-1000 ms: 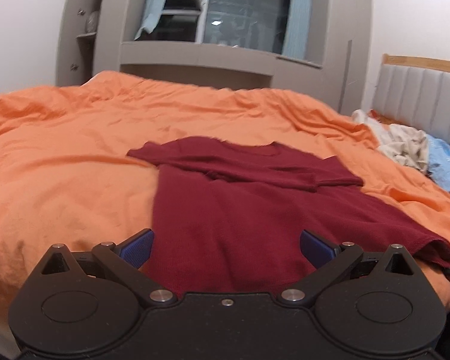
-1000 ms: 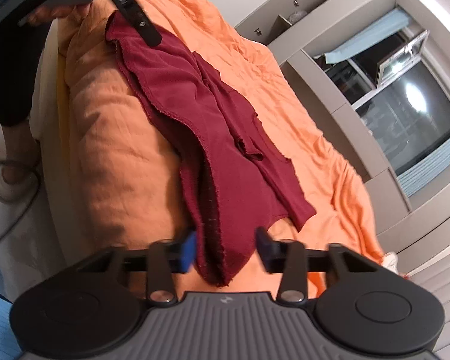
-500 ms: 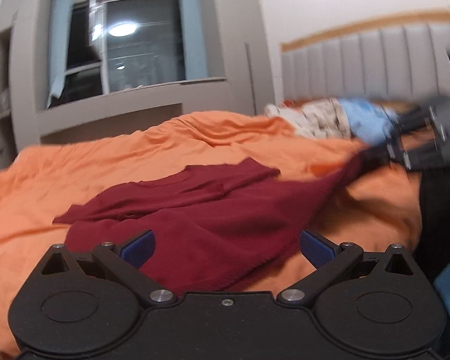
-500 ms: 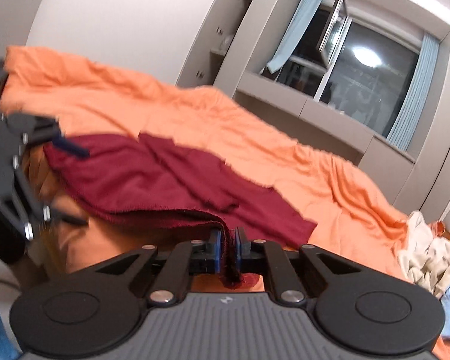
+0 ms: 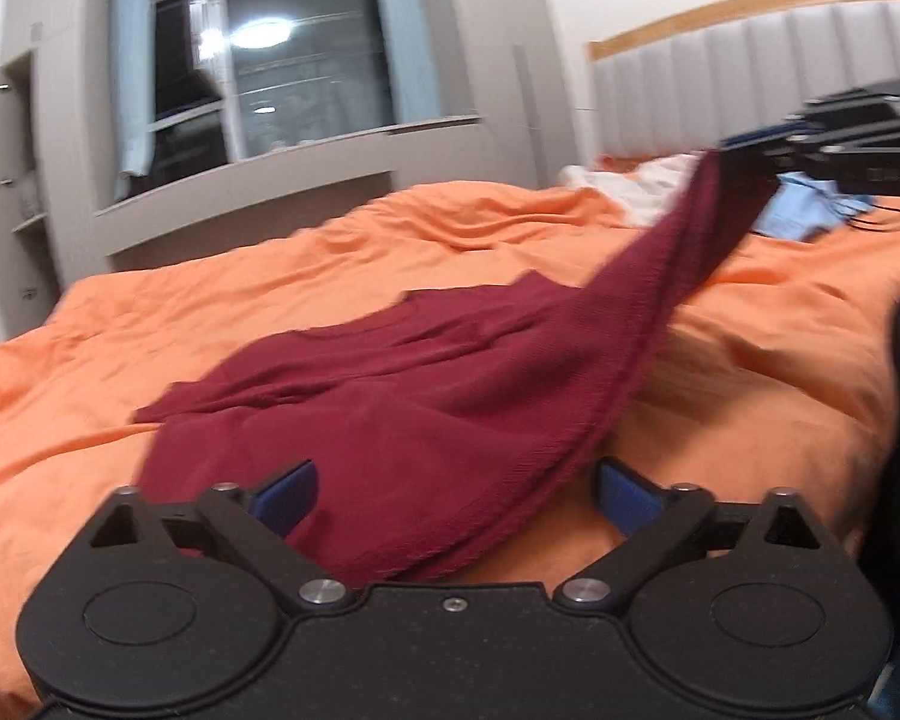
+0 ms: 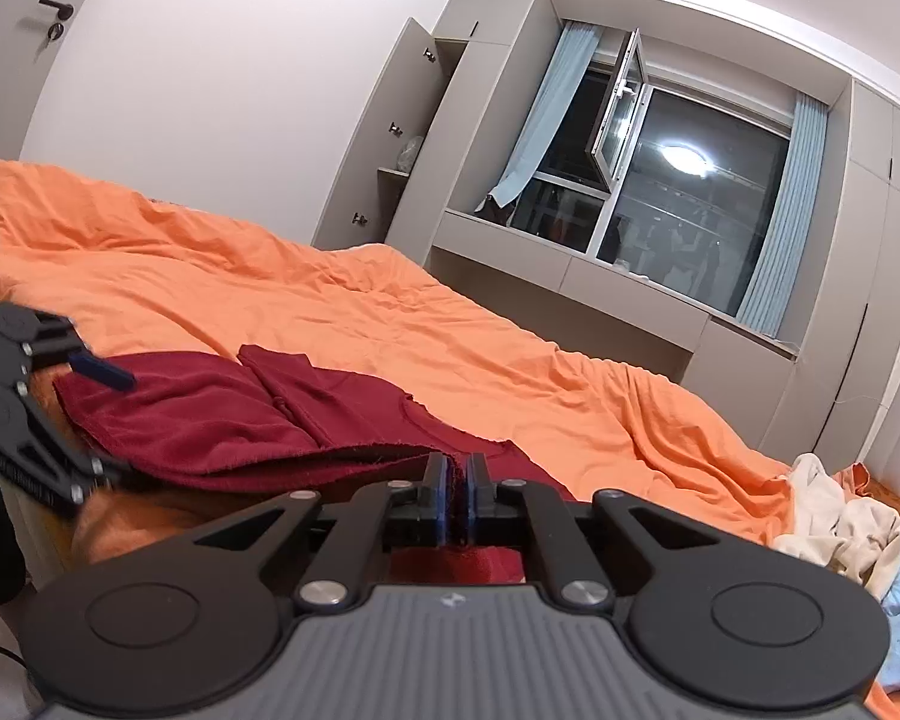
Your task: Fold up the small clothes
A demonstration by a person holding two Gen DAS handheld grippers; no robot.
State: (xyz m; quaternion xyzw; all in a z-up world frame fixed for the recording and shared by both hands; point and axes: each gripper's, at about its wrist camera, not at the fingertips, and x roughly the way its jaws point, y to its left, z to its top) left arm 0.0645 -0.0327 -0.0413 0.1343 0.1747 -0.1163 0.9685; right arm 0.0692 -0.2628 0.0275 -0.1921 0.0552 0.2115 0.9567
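on the orange bed (image 5: 210, 312), my right gripper (image 6: 457, 501) pinches the dark red shirt (image 5: 426, 396) hem, lifted; my left gripper (image 5: 456, 489) gapes around the other corner. folding has barely begun.

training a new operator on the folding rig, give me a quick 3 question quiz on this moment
1. True or false: the left gripper is shut on the maroon shirt.
2. What is the right gripper pinching?
3. The shirt lies on: A) orange duvet B) grey rug C) wooden table.

Key: 1 false, its jaws stand open around the hem. 2 an edge of the maroon shirt, lifted off the bed. 3 A.
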